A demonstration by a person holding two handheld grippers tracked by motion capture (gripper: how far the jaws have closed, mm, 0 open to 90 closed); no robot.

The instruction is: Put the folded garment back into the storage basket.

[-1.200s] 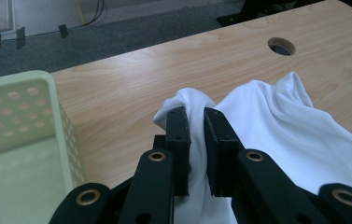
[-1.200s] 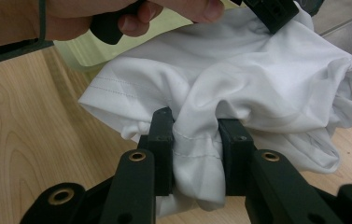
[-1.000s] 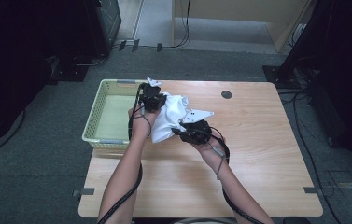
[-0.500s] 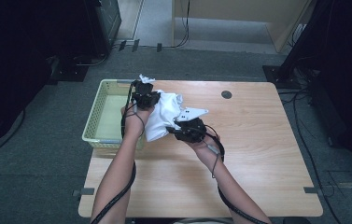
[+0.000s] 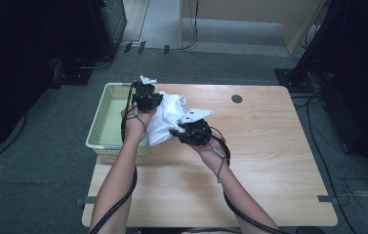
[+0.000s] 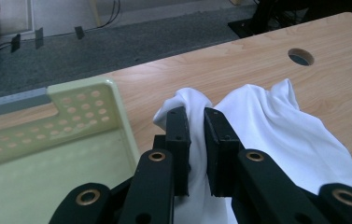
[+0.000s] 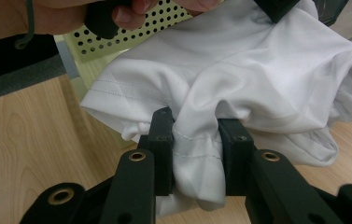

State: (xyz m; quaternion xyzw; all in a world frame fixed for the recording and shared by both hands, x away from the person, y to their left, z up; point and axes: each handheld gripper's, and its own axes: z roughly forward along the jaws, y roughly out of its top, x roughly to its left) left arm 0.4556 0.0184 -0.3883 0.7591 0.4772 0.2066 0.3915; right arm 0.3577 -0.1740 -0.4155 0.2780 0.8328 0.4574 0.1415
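**White cloth held between two grippers**

Fingers of the left gripper are pinching a fold of the crumpled white fabric garment; the right gripper is clamping its stitched hem. In the high view, the garment is hanging at centre-left, above the wooden table, beside the pale yellow perforated plastic basket.

the white cloth looks soft, matt, stitched along its hem. the worktop is smooth pale wood-grain. the basket is perforated, faintly glossy plastic.
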